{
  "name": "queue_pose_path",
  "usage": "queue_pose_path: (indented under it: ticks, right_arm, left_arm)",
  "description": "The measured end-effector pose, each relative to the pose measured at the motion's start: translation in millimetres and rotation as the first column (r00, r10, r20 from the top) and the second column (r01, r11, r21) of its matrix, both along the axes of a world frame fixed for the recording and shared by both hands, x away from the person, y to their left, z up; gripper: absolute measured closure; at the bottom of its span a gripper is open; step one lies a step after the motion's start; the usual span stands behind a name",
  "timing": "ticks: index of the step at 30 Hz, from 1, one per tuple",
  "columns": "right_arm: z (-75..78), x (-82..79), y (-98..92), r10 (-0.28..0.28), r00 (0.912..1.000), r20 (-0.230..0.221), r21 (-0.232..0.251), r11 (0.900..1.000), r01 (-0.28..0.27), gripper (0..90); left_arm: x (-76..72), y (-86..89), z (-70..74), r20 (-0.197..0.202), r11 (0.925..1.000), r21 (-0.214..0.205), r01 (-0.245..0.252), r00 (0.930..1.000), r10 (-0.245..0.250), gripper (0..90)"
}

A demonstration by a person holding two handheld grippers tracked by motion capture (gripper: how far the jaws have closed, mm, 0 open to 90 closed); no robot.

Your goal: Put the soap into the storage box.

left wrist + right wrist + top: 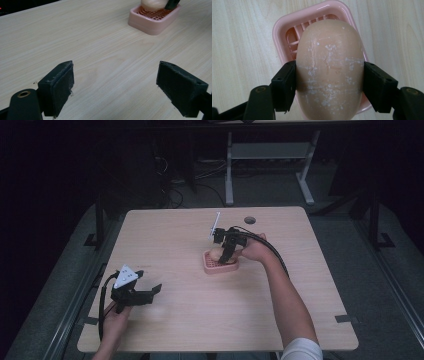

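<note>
A tan oval bar of soap with white flecks sits between the black jaws of my right gripper, which is shut on its two sides. Directly under it lies a pink slotted soap dish on the wooden table. From above, the right gripper points down into the dish near the table's middle, with the soap just over the grate. My left gripper rests low over the table's front left, jaws wide open and nothing between them. Its camera catches the dish farther off.
The light wooden table has a round cable hole near its far edge. A thin white rod stands up behind the right gripper. Dark floor, cables and table legs lie beyond the far edge.
</note>
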State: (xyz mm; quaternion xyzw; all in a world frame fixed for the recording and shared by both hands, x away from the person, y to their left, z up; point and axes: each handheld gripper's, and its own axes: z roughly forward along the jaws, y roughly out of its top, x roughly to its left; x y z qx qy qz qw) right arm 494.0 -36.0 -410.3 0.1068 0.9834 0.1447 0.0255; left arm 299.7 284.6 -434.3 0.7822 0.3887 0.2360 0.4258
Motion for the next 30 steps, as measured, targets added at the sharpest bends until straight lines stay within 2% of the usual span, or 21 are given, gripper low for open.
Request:
queue_pose_path:
  ticks: [16,30]
  right_arm:
    - [-7.9,-6.0,3.3,-0.017,0.9999,0.001,-0.013,0.9998,0.017,31.3]
    - [-8.3,-9.8,1.7,-0.026,0.9993,-0.028,-0.006,0.9996,0.026,31.1]
  left_arm:
    - [-0.6,1.2,0.5,0.001,1.0,-0.005,-0.001,1.0,0.001,14.3]
    - [-0.4,1.0,0.3,0.0,1.0,-0.004,0.001,1.0,-0.001,14.3]
